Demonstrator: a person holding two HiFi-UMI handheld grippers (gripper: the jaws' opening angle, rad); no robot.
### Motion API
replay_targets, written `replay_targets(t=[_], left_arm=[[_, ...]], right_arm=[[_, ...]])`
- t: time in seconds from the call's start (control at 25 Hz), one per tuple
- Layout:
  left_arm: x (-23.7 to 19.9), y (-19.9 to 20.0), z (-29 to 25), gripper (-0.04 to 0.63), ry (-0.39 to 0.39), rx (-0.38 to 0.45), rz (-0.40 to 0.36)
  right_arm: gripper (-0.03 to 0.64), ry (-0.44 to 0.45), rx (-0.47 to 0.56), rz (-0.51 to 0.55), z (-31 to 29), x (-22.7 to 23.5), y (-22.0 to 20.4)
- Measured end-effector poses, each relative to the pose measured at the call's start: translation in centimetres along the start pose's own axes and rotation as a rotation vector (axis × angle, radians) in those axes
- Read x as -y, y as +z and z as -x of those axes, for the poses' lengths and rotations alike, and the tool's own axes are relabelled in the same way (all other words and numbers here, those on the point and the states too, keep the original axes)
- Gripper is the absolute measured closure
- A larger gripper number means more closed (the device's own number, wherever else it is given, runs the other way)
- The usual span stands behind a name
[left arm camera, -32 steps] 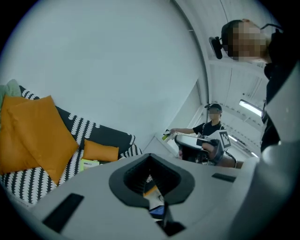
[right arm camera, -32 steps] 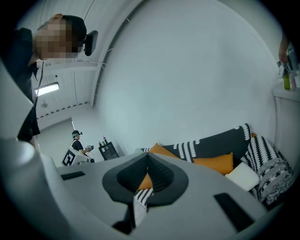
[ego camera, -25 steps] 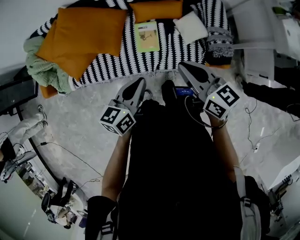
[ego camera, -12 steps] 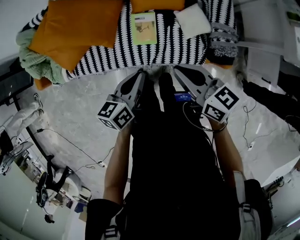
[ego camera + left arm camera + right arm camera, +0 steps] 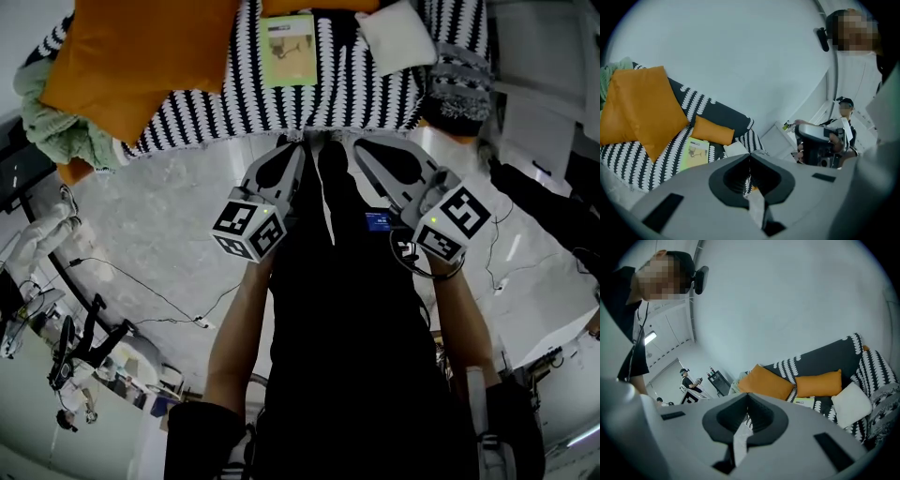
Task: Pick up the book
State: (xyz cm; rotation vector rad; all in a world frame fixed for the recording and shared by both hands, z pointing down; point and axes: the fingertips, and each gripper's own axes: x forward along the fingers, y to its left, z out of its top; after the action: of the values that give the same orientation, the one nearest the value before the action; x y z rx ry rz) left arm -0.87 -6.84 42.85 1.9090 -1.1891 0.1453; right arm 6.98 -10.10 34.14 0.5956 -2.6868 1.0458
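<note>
We keep the left gripper [image 5: 294, 146] and right gripper [image 5: 360, 146] clenched and empty, short of the couch's [image 5: 366, 94] front edge. The book [image 5: 288, 49] lies flat toward its back edge, between orange cushion [image 5: 141, 56] and white pillow [image 5: 398, 33].

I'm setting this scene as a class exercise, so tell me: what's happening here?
A person stands before a sofa covered in a black-and-white throw, a gripper in each hand. The left gripper and right gripper are both shut and empty, pointing toward the sofa's edge. The book lies flat on the sofa between a large orange cushion and a white cushion, untouched.
</note>
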Motion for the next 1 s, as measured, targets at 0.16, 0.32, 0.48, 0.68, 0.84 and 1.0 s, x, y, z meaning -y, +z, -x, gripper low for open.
replay_targets(t=[0.16,0.32,0.48,0.68,0.84,1.0], left_arm=[[-2.4,-0.6,-2.4,0.581,-0.006,-0.016,0.003],[-5.2,-1.2,-4.8,0.580,0.001,-0.023,-0.003],[-8.1,-2.5,-6.6,0.580,0.013,-0.038,0.003],[-11.8,-4.4,-8.6,0.560,0.020,-0.043,0.074],[-15.0,-5.6,-10.0,0.541,0.026,-0.011,0.201],[-17.3,-7.1,-11.6,0.489,0.001,0.011,0.296]], right_arm=[[0.600,-0.015,-0.012,-0.030,-0.9,1.5,-1.3],[0.600,-0.027,-0.028,-0.054,-2.2,3.3,-3.0],[0.600,-0.029,-0.047,-0.066,-3.9,4.8,-4.5],[0.600,-0.034,-0.066,-0.078,-5.6,6.6,-6.2],[0.600,-0.047,-0.070,-0.104,-6.7,8.0,-7.6],[0.600,-0.050,-0.073,-0.131,-7.7,8.9,-9.1]])
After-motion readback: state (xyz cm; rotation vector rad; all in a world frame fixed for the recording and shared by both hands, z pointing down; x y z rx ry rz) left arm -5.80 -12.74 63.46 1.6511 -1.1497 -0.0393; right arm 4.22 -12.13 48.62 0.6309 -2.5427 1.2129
